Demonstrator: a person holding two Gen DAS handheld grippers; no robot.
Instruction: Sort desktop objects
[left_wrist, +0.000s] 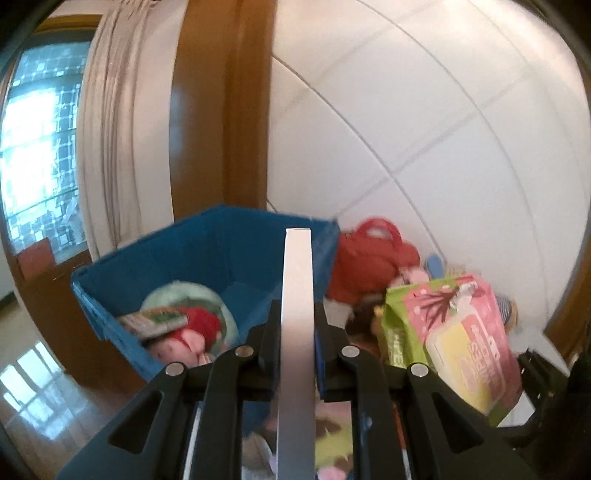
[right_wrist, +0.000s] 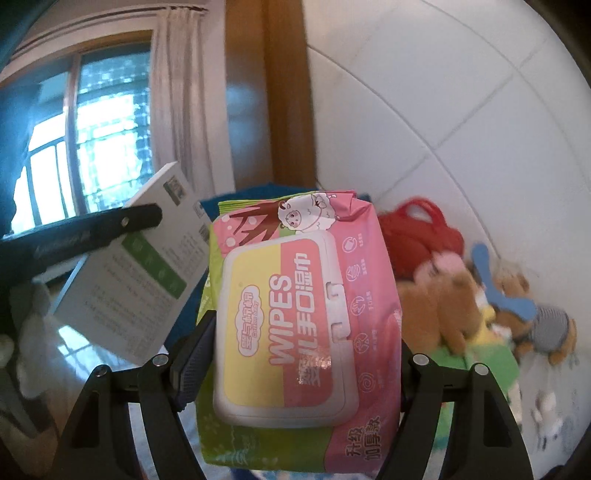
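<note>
My left gripper (left_wrist: 297, 328) is shut on a thin white box (left_wrist: 296, 332), held edge-on above the near rim of a blue crate (left_wrist: 207, 243). The same white box (right_wrist: 129, 288) shows in the right wrist view, clamped by the left gripper's black finger (right_wrist: 110, 225). My right gripper (right_wrist: 303, 354) is shut on a pink and green wipes pack (right_wrist: 295, 314), held upright in the air. The wipes pack (left_wrist: 458, 343) also shows in the left wrist view, right of the crate.
The crate holds a mint cushion (left_wrist: 192, 295), a doll (left_wrist: 184, 343) and a green packet (left_wrist: 155, 319). A red bag (right_wrist: 417, 229), plush bears (right_wrist: 443, 310) and other toys are piled against the white tiled wall (right_wrist: 461, 110). A brown wooden door frame (left_wrist: 221, 110) stands behind the crate.
</note>
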